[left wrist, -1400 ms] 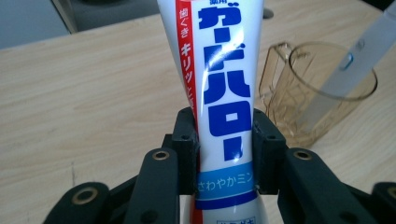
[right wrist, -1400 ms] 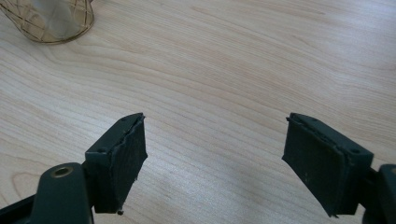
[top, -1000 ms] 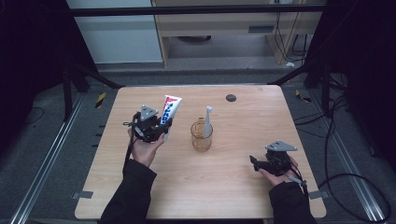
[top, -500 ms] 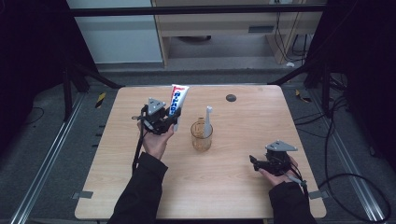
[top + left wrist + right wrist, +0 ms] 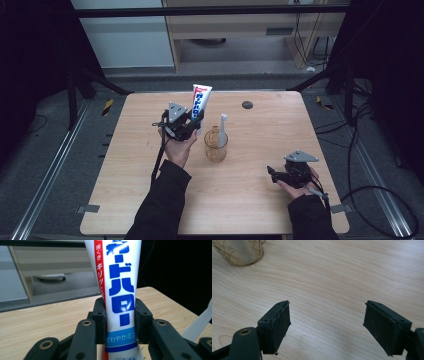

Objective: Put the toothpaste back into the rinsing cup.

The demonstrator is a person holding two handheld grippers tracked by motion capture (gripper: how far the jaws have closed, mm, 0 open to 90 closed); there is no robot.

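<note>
left tool (image 5: 192, 122): clamped on upright toothpaste tube (image 5: 201, 97), just beside glass cup (image 5: 215, 146) | right tool (image 5: 274, 173): jaws wide apart, empty, near surface (image 5: 260, 200) right edge

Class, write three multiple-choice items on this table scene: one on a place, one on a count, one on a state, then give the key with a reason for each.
1. Where is the toothbrush?
A. flat on the table
B. standing in the glass cup
C. in the right gripper

2. How many grippers hold something?
A. none
B. one
C. two

3. How do the right gripper's jaws stand?
A. wide apart, with nothing between them
B. shut on the cup
C. shut on a cap

Key:
1 B, the brush rises out of the cup in the high view.
2 B, the left gripper clamps the toothpaste tube, while the right gripper holds nothing.
3 A, bare table shows between its pads.
</note>
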